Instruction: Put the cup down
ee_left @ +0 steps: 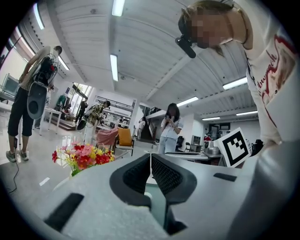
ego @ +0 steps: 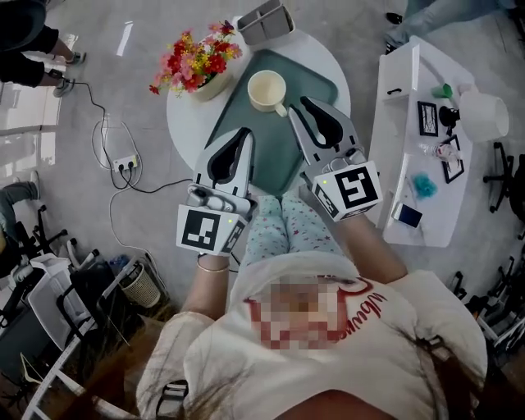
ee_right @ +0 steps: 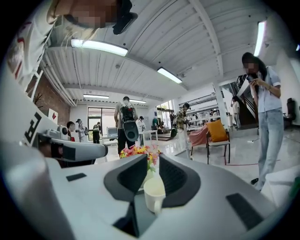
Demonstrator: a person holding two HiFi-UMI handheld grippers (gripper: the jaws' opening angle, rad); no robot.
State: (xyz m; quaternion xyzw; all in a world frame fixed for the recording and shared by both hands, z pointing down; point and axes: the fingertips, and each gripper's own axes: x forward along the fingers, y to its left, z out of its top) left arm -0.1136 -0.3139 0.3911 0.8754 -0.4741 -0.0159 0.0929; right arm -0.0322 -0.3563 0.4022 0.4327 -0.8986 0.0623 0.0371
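Observation:
A cream cup [ego: 267,89] stands upright on the green tray [ego: 316,78] on the round white table [ego: 184,123], its handle turned toward my right gripper [ego: 297,105]. That gripper's jaws stand a little open, tips just short of the handle. In the right gripper view the cup [ee_right: 153,191] shows through the narrow gap of the right gripper [ee_right: 153,159], handle toward the camera, standing free. My left gripper [ego: 244,131] hovers over the tray's near left edge, shut and empty. In the left gripper view the left gripper [ee_left: 150,157] has its pads meeting at the tips.
A pot of red and yellow flowers [ego: 195,59] stands at the table's back left, a grey object [ego: 264,20] at its far edge. A white side table [ego: 418,139] with small items is at the right. A power strip and cable [ego: 123,164] lie on the floor at the left.

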